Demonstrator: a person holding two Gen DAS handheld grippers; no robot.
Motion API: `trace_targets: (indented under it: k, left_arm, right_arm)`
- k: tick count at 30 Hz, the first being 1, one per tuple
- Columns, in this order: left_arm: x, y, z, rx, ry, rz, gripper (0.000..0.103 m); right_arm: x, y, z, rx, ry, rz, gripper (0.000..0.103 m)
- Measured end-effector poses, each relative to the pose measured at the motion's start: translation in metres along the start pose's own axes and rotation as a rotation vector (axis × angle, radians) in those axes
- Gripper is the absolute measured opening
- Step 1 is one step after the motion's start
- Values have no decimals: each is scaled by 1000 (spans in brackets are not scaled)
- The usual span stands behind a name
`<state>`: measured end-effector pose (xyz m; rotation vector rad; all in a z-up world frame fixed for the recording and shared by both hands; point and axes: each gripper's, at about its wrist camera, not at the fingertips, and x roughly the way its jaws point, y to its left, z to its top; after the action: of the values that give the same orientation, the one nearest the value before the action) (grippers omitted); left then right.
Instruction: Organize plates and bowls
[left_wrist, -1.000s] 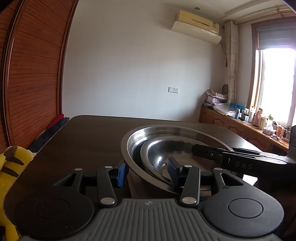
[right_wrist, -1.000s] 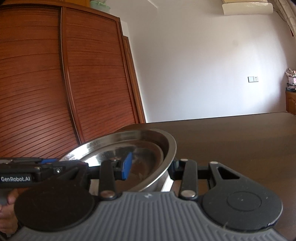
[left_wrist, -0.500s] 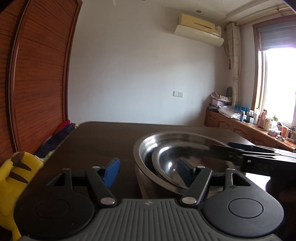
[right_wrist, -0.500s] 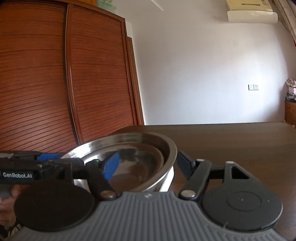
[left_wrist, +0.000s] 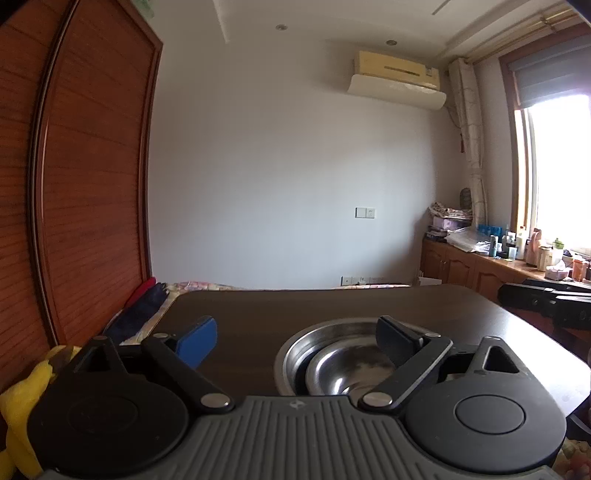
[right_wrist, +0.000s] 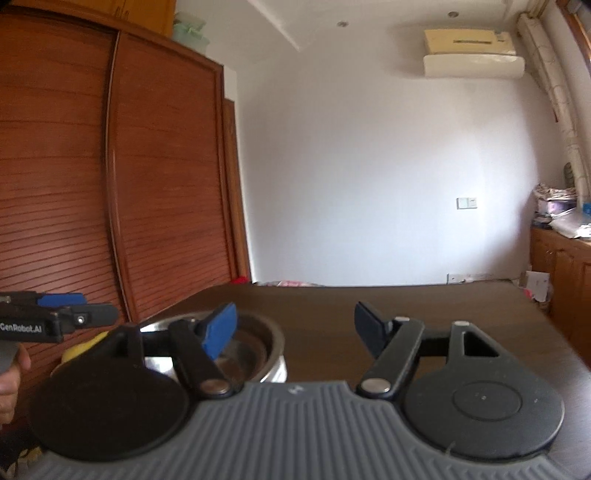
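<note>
Two nested steel bowls sit on the dark wooden table (left_wrist: 258, 310): a large outer bowl (left_wrist: 291, 358) with a smaller bowl (left_wrist: 332, 373) inside. In the left wrist view my left gripper (left_wrist: 295, 338) is open and empty, raised above and behind the bowls. In the right wrist view the bowls (right_wrist: 269, 350) lie low at the left, and my right gripper (right_wrist: 295, 328) is open and empty, lifted clear of the rim. The left gripper's body (right_wrist: 55, 319) shows at the far left there; the right gripper's body (left_wrist: 546, 299) shows at the far right in the left wrist view.
A wooden wardrobe (right_wrist: 110, 184) stands to the left. A yellow plush toy (left_wrist: 22, 402) sits off the table's left edge. A cluttered wooden sideboard (left_wrist: 498, 258) runs under the window on the right. Bedding and clothes (left_wrist: 147, 299) lie beyond the table's far left.
Both grippers opened off the large bowl's rim and pulled up and back. The nested bowls now rest on the table, lower and smaller in both views.
</note>
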<state>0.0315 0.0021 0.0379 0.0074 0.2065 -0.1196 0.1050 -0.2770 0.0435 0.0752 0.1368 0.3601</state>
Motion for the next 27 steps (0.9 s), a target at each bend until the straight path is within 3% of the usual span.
trace_targets:
  k: [8,18,27]
  left_arm:
    - [-7,-20,10,25,-18,-13,103]
    - [-9,-45,23,79,-15,35,103]
    - [-13,-60,26,85,-41,49,103]
  right_arm:
    - [-26,-7,19,-43,-17,-47,72]
    - [-34,-11,23,-45,-53,-85,102]
    - [-39,-6,30,-62,-47,-119,103]
